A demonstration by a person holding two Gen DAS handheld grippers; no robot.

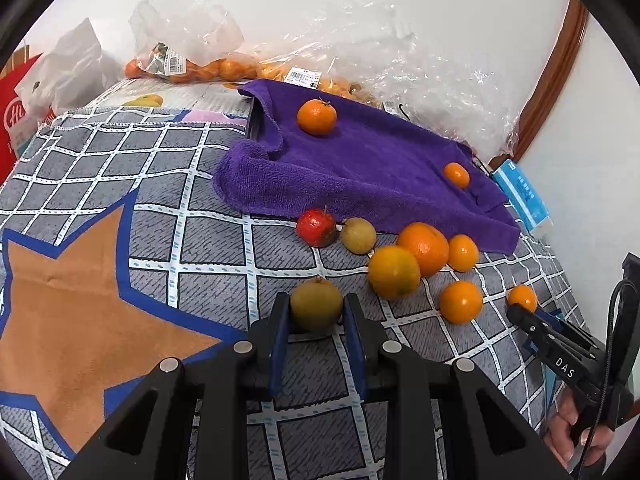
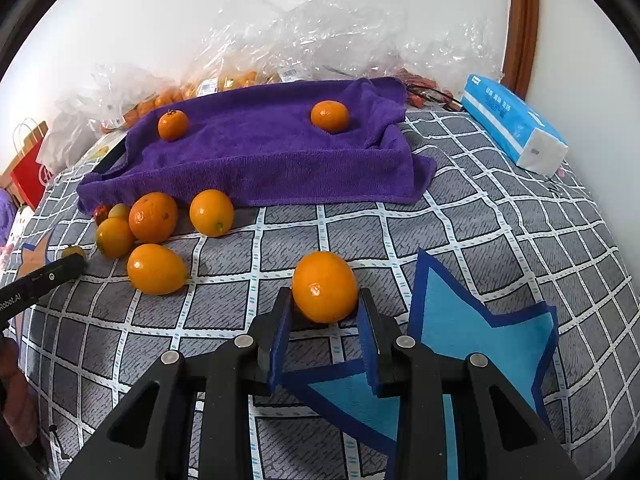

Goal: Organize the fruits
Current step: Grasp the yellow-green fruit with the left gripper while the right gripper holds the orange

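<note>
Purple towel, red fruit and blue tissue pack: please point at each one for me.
purple towel [image 1: 372, 168], left wrist view, middle of its flat top.
red fruit [image 1: 316, 227], left wrist view, its front skin.
blue tissue pack [image 2: 508, 120], right wrist view, its top face.

The checked blanket [image 2: 500, 216] lies bare between the purple towel [image 2: 260, 160] and the blue star patch [image 2: 460, 320], so the right side gives open passage up to the tissue pack [image 2: 516, 128] at the far right edge. Toward the left, a loose cluster of oranges [image 2: 154, 216] crowds the towel's near hem, with narrow gaps between them. The orange star patch [image 1: 80, 300] on the left side is bare. Along the far edge, crinkled plastic bags [image 1: 400, 60] block the way behind the towel.
</note>
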